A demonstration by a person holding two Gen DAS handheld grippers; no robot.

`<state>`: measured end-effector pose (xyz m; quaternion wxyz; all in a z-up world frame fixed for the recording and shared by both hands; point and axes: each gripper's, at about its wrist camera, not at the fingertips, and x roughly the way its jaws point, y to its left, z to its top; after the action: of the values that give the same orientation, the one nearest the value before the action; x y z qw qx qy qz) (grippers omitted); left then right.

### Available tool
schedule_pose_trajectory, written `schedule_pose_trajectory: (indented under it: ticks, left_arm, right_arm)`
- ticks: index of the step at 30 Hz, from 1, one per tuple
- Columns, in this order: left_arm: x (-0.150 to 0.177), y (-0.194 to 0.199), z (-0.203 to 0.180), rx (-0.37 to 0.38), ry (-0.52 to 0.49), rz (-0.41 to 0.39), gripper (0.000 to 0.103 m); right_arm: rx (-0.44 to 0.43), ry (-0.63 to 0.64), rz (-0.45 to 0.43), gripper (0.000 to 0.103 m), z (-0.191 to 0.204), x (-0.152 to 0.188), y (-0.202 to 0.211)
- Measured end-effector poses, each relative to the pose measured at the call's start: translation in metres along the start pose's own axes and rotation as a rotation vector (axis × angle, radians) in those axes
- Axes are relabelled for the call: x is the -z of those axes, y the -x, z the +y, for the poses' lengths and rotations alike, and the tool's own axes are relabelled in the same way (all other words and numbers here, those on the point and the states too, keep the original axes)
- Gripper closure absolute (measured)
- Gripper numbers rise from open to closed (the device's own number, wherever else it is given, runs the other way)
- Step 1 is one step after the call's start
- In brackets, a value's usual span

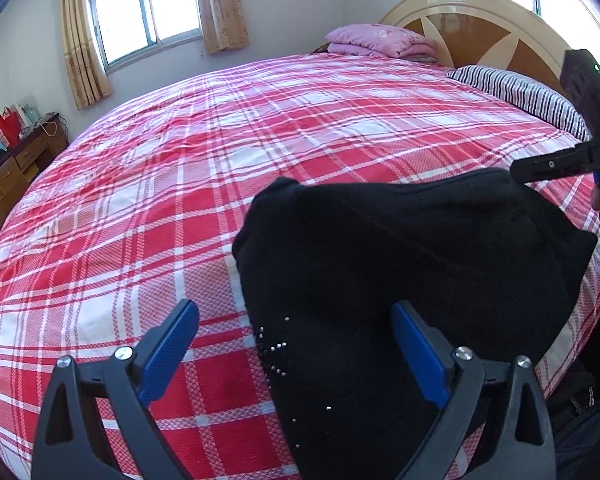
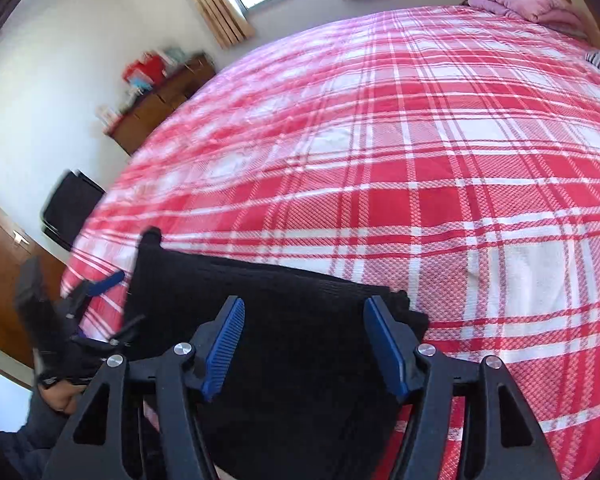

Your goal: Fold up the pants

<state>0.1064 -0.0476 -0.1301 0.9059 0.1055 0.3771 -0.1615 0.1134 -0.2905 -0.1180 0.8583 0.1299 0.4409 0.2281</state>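
Black pants [image 1: 420, 240], folded into a thick pile with small metal studs near one edge, lie on the near side of the red plaid bed [image 1: 180, 200]. My left gripper [image 1: 294, 308] hovers wide open over the pile's left edge; its blue pads touch nothing. One black finger [image 1: 548, 166] of my right gripper reaches in over the pile's far right corner. In the right wrist view the pants [image 2: 300, 340] lie under my right gripper [image 2: 305, 303], which is open, its pads clear of the cloth. The left gripper [image 2: 116, 304] shows blurred at the pile's left end.
A folded pink blanket [image 1: 380, 40] and a striped pillow [image 1: 520, 92] lie by the wooden headboard [image 1: 480, 28]. A cluttered wooden dresser [image 1: 16, 160] stands against the far wall. A dark object [image 2: 72, 208] stands off the bed's left side. The plaid sheet [image 2: 420, 160] stretches beyond the pants.
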Motion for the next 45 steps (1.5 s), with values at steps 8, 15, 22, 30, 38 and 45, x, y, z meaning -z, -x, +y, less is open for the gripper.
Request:
schedule_pose_trajectory:
  ticks: [8, 15, 22, 30, 38, 45]
  left_arm:
    - [0.004, -0.009, 0.012, 0.119, 0.101, 0.033, 0.003]
    - [0.006, -0.018, 0.029, 0.303, 0.238, 0.042, 0.010]
    - [0.000, -0.027, 0.044, 0.455, 0.340, 0.051, 0.052]
    - [-0.005, -0.010, 0.045, 0.451, 0.344, 0.034, 0.086]
    - [-0.010, 0.017, 0.099, 0.333, 0.400, -0.055, 0.091]
    - [0.002, 0.056, 0.178, 0.085, 0.479, -0.131, 0.091]
  right_arm:
    - [0.147, 0.009, 0.069, 0.039, -0.009, 0.034, 0.026]
    - [0.060, -0.031, 0.074, 0.039, -0.020, 0.045, 0.020]
    - [0.007, -0.053, 0.063, 0.065, -0.023, 0.047, 0.011]
    - [-0.019, 0.060, 0.031, 0.077, 0.012, 0.028, 0.024]
    - [-0.066, 0.283, 0.069, 0.077, 0.076, -0.051, -0.011]
    - [-0.210, 0.363, 0.104, 0.077, 0.138, -0.112, -0.102]
